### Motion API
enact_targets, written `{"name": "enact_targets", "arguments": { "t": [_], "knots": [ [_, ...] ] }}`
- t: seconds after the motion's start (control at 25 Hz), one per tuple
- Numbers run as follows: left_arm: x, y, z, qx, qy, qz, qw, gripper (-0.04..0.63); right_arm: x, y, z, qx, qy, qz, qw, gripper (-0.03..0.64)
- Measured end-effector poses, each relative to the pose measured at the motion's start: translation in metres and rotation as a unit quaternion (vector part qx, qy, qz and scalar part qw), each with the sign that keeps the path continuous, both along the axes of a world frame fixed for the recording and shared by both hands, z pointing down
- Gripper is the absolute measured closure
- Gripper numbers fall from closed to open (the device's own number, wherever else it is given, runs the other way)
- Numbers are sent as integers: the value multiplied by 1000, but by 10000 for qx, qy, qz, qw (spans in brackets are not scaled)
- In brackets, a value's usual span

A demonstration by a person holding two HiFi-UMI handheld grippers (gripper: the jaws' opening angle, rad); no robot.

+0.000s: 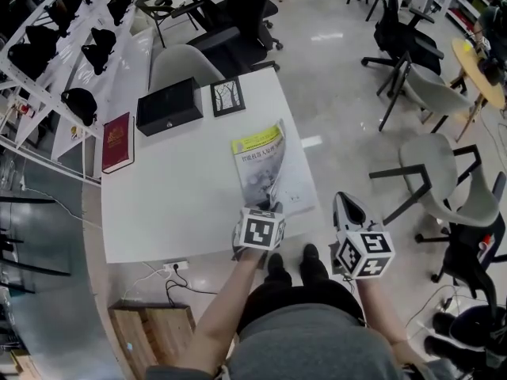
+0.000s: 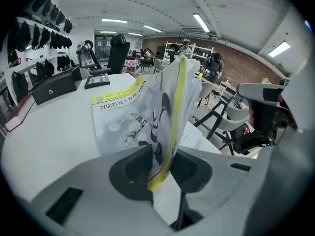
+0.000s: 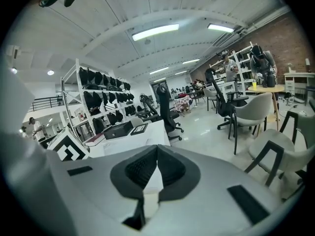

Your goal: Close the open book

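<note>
The left hand-held gripper [image 2: 163, 167] had its jaws slightly apart around the raised cover of the book [image 1: 266, 169], pads not clamping. The white worktop [image 1: 182, 192] carried that book at its near right corner. The right hand-held gripper [image 3: 156, 151], beside the worktop, was closed and empty.

The person wears a plain grey top [image 1: 317, 343] that leaves the forearms bare, black trousers [image 1: 289, 295] and black shoes [image 1: 277, 266]. The left tool [image 1: 274, 207] and the right tool [image 1: 343, 203] are smooth shells of light-grey moulded plastic. Each carries a white cube [image 1: 261, 232] printed with bold black square markers. Up close, each tool has two black ribbed pads [image 3: 140, 168] set in a dark rounded hollow, and flat black rectangular strips [image 3: 248, 204] on the pale shell.
</note>
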State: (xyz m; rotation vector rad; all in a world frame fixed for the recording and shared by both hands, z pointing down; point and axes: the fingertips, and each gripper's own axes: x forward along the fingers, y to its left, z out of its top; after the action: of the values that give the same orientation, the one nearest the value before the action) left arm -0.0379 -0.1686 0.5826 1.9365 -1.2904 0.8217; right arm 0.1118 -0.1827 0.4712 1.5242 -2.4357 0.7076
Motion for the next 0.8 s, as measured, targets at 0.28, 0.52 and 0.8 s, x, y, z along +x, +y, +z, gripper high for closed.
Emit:
{"name": "enact_targets", "arguments": {
  "t": [0.28,0.52,0.8],
  "knots": [
    [3,1,3,28,-97,147,9998,503,3,4,1,-9,20,77,10000,614],
    [9,3,4,4,-104,353,9993,476,3,6,0,0,9,93,10000,614],
    [11,6,4,-13,-136,538,9985,445,4,7,1,-8,-5,136,9999,614]
  ]
}}
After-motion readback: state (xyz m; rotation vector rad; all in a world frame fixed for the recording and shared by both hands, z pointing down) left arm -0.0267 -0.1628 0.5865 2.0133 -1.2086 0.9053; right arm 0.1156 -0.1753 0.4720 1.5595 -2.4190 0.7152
